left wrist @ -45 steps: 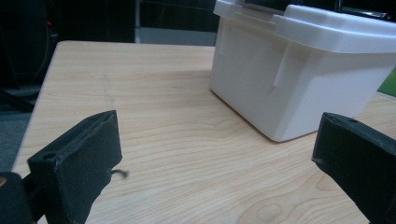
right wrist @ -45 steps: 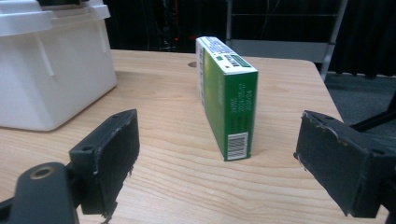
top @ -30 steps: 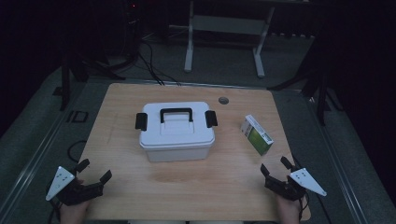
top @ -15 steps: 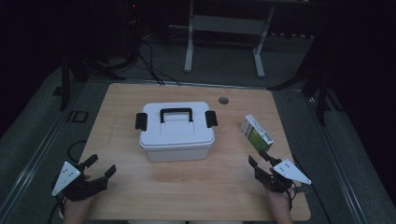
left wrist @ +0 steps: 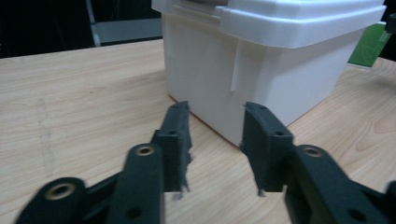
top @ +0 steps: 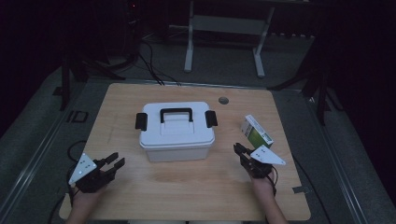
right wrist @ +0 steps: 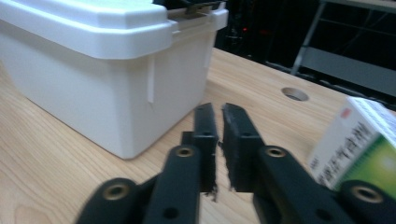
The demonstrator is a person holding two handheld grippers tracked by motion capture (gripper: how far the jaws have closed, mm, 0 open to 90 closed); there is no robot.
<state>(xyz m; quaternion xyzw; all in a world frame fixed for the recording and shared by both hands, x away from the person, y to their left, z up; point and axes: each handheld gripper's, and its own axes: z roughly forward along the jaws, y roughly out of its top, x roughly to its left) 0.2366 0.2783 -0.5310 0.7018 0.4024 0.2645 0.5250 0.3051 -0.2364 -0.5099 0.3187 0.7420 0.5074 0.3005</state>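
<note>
The green-and-white carton (right wrist: 359,144) carries printed lettering, too blurred to make out; nothing else bears text.

Lidded box (top: 177,130) at table (top: 140,196) centre; small carton (top: 256,131) just right of it; grippers at lower left (top: 113,163) and lower right (top: 239,149).

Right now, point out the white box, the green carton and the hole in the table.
white box (top: 177,133), high view, on its lid below the black handle.
green carton (top: 257,132), high view, on its top face.
hole (top: 223,100), high view, on the round opening in the tabletop.
</note>
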